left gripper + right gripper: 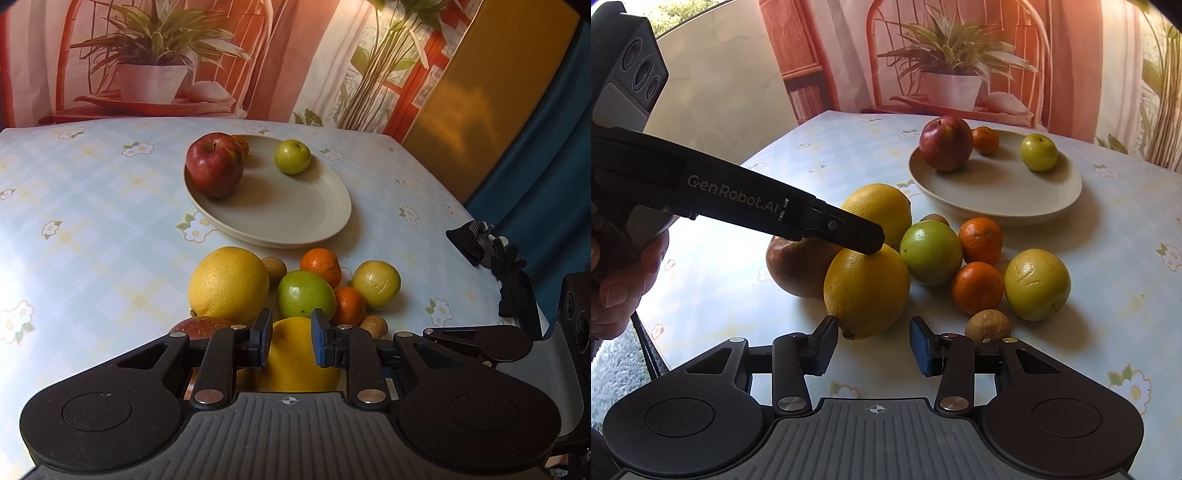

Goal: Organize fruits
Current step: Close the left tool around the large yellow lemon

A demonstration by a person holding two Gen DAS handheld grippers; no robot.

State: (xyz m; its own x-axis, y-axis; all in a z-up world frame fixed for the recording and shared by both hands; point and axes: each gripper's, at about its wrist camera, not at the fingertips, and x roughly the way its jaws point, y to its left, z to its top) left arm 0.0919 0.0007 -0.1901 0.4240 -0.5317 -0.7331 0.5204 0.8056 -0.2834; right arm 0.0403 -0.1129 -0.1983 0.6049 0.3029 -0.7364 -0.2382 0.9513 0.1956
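A beige plate [295, 218] holds a red apple [215, 164], a small orange [242, 144] and a small green fruit [292, 156]. A pile of fruit lies in front of it: two large yellow citrus [229, 284], a green apple [306, 295], two small oranges [320, 266], a yellow-green fruit [376, 284] and a red apple [798, 267]. My left gripper [290, 341] is open, its fingers on either side of the nearer yellow citrus [866, 288]. My right gripper [873, 347] is open, just short of that citrus.
The plate [997, 199] stands mid-table on a light blue flowered cloth [92, 206]. Two small brown fruits [274, 269] lie in the pile. A black glove [487, 251] rests at the table's right edge. A plant backdrop stands behind.
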